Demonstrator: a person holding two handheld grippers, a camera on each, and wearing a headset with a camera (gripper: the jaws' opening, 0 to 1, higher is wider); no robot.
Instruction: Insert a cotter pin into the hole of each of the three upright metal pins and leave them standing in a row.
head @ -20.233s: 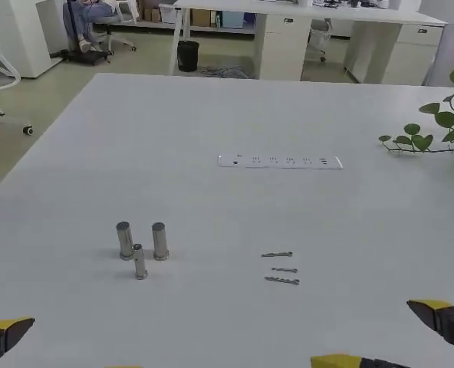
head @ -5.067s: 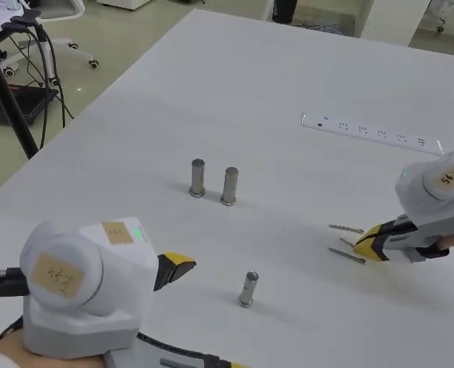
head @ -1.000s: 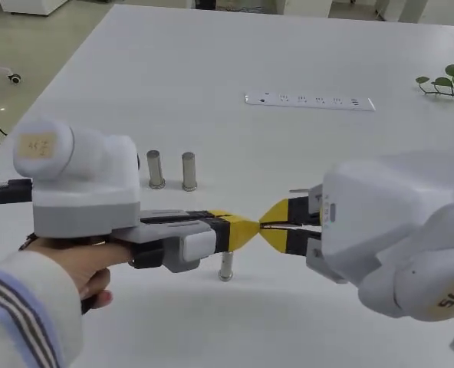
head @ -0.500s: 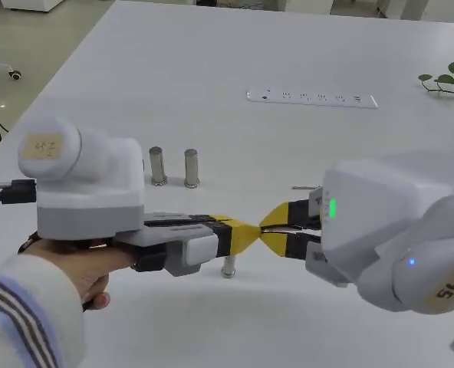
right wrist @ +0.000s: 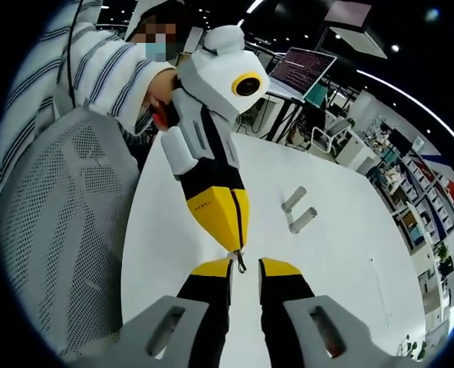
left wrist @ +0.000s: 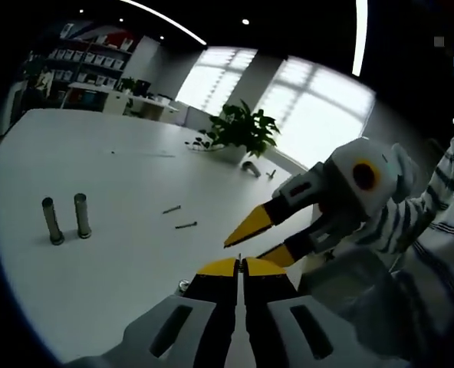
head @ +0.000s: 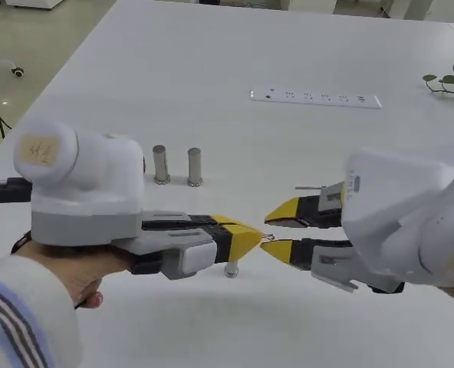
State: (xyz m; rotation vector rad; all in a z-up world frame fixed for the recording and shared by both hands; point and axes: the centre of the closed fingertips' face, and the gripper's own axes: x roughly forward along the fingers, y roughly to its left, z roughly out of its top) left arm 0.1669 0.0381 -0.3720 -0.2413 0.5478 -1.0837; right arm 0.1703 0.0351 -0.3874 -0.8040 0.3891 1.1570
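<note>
While left gripper (head: 251,237) is clenched on a cotter pin (right wrist: 240,261) by the very tips, only a short stub sticks out, so the hold looks marginal imo. Right gripper (head: 264,233) is released, jaws apart above and below that stub. Can't tell if either jaw touches it.

Risk 1: if a right jaw brushes the cotter pin when backing off, the pin twists or drops from the left tips. Something that thin is a pain to pick off the surface (head: 212,69).

Risk 2: third metal pin (head: 231,269) stands right under the left gripper's nose, apart from the other two metal pins (head: 160,164), which stand side by side further back. Any dip of the left hand tips it over, and it'd prob roll.

Risk 3: can't make out the hole in that pin from here, so alignment is a guess. If the cotter pin comes in skewed, it shoves the metal pin sideways instead of going through, w/ nothing bracing it. Right gripper would likely need to steady it first.

Risk 4: spare cotter pins (left wrist: 185,225) lie on the surface just behind the right gripper, and a careless sweep could scatter them.
</note>
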